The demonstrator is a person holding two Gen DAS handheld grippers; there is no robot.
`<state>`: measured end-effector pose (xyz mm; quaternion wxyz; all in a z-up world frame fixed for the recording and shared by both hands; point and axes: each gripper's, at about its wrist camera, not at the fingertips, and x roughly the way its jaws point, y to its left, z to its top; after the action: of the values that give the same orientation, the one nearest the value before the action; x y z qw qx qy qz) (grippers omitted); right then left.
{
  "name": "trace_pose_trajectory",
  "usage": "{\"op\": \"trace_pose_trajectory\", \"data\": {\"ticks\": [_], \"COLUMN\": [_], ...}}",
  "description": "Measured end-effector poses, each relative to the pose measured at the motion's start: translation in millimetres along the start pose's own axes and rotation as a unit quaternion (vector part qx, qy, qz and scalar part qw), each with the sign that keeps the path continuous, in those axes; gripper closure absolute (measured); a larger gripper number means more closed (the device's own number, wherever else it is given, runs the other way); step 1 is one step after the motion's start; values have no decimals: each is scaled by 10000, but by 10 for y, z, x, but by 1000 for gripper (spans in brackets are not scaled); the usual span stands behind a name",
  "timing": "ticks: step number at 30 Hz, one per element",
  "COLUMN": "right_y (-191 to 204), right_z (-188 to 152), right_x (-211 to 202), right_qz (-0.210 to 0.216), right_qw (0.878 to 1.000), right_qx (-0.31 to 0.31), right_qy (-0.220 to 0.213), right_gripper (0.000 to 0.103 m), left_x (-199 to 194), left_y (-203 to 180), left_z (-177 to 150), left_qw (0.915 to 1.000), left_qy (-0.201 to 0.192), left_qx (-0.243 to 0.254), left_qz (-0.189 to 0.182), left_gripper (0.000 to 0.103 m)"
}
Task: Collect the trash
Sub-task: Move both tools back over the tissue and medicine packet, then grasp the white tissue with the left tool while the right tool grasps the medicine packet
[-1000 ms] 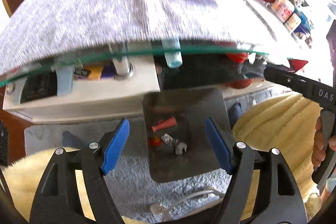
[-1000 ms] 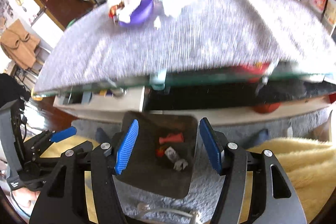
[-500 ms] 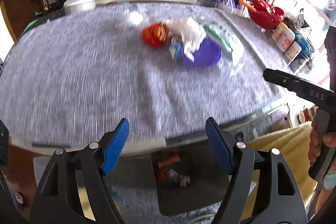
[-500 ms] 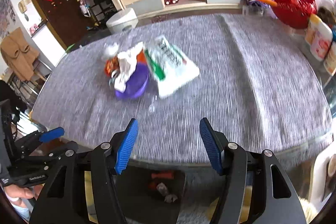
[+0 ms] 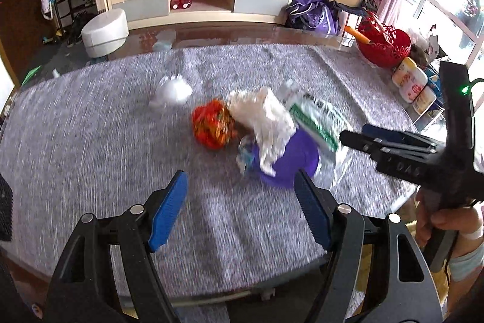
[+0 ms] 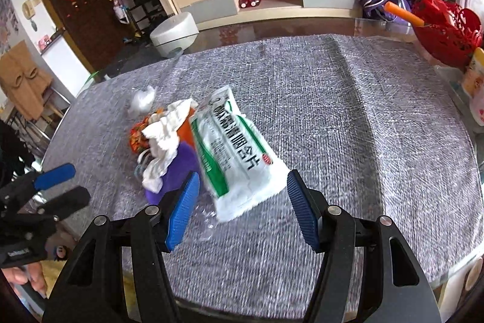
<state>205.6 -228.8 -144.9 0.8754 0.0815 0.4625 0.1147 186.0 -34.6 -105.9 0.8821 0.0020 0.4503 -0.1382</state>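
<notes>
Now, trash pile: a white-and-green printed plastic bag (image 6: 239,153), a crumpled white tissue (image 6: 163,138), a purple dish (image 6: 178,168), an orange-red wrapper (image 5: 211,127) and a small clear wad (image 5: 171,93) lie bunched on the grey-clothed worktop (image 6: 363,117), mid-frame in both views.
Left tongs: the left tongs (image 5: 240,212) are released, nothing between the blue pads; the purple dish sits just above and right of their gap.
Right tongs: the right tongs (image 6: 243,211) are also released and empty, low in frame, with the bag's lower corner just above their gap.
Key relation: the bag's long axis runs from upper left to lower right, slanting toward the right tongs, so the right hand looks nearer to it; the left is nearer the dish and wrapper.
Likely next: probably a reach down onto the bag's near end.
</notes>
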Motion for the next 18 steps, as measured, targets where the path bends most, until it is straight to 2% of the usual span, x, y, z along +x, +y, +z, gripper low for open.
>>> {"op": "trace_pose_trajectory", "data": {"ticks": [4, 10, 18], "right_y": [-17, -21, -21], "right_z": [41, 74, 83], "right_x": [76, 164, 227], "right_qz": [7, 19, 103], "right_qw": [10000, 9999, 9997], "right_qx": [-40, -81, -187], "right_qy": [52, 115, 142], "right_gripper": [42, 41, 40], "left_x": [109, 327, 671], "left_y": [-36, -102, -186], "left_z": [147, 338, 453], "left_qw": [10000, 9996, 9983], "left_qy": [5, 102, 336], "left_qx": [65, 153, 155], "left_qz": [-29, -223, -451], "left_gripper": [37, 47, 56]}}
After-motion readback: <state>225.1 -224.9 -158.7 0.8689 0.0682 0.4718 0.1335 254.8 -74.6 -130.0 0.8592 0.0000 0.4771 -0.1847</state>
